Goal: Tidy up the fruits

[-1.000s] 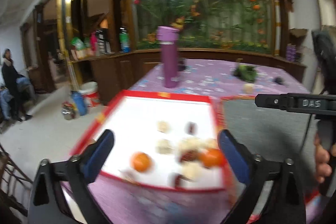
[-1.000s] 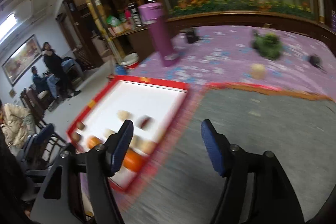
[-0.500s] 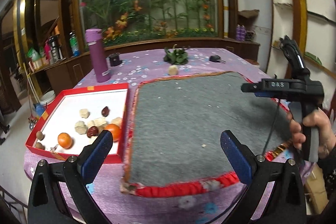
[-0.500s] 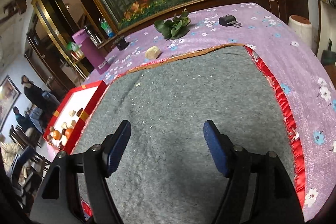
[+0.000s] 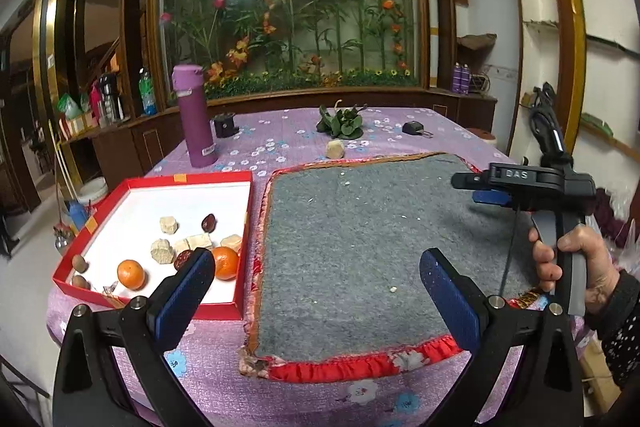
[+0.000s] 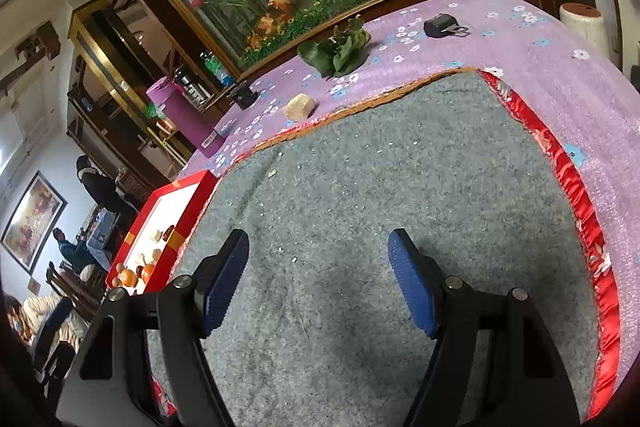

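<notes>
Left wrist view: a red tray (image 5: 90, 227) with a white floor is seen on the purple flowered tablecloth (image 5: 280, 143), just beside the grey mat (image 5: 360, 227). In it lie two oranges (image 5: 130, 273), pale beige chunks (image 5: 168, 225), dark red dates (image 5: 208, 222) and small brown fruits (image 5: 79, 262). One more beige chunk (image 5: 334, 149) rests on the cloth beyond the mat. "DAS" is read on the right gripper (image 5: 486, 197), held by a hand (image 5: 576, 259). The left gripper (image 5: 312, 287) is spread wide and empty; the right gripper (image 6: 318, 287) likewise, above the mat.
</notes>
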`<state>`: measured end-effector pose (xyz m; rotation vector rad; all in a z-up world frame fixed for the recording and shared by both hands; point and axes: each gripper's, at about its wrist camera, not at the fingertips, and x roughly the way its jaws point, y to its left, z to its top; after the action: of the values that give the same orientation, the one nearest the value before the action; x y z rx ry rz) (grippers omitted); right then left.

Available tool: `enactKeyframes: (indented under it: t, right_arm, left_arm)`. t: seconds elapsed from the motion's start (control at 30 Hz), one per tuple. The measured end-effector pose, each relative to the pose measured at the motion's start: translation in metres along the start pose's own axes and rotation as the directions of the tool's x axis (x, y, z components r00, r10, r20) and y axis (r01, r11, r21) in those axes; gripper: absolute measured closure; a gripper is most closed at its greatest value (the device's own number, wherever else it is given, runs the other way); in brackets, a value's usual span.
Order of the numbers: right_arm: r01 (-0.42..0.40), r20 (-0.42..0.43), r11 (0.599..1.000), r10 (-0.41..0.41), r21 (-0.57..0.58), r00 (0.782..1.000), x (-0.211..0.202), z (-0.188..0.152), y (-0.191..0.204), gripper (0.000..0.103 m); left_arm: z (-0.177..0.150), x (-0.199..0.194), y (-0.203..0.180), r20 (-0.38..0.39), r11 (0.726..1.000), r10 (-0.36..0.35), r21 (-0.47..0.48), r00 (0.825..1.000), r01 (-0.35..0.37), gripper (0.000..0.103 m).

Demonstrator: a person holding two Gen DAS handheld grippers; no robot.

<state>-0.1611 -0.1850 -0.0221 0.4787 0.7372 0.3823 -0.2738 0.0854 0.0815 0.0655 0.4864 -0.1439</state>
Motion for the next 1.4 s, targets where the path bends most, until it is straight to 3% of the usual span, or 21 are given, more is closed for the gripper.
enactKeyframes:
  t: [0.23,0.33,0.43,0.7,0.93,1.4]
  right_arm:
    - [0.048,-0.021,0.996,-0.05,-0.074,0.999,0.014,0.024,0.025,0.029]
    - [0.078,-0.006,0.991,-0.079,-0.113,0.997,0.019,0.041,0.039,0.029]
    - [0.088,0.014,0.979,-0.087,-0.183,0.996,0.021,0.05,0.053,0.029]
    - [0.005,0.005,0.963,-0.004,-0.271,1.0,0.024,0.042,0.08,0.029]
    - [-0.116,-0.008,0.948,0.119,-0.296,0.993,0.014,0.015,0.125,0.028]
    - [-0.219,-0.04,0.859,0.226,-0.463,0.973,-0.023,-0.043,0.224,0.028]
  left_arm:
    - [0.028,0.022,0.04,0.005,0.99,0.105,-0.094,0.994,-0.104,0.001]
    - [0.048,0.045,0.053,-0.027,0.974,0.187,-0.123,0.982,-0.189,0.001]
    - [0.058,0.06,0.058,-0.034,0.962,0.219,-0.16,0.975,-0.221,0.001]
    - [0.056,0.067,0.055,-0.03,0.949,0.279,-0.147,0.96,-0.28,0.001]
    - [0.049,0.037,0.071,-0.041,0.919,0.336,-0.204,0.941,-0.338,0.001]
    - [0.016,-0.048,0.106,-0.052,0.84,0.49,-0.239,0.87,-0.487,0.001]
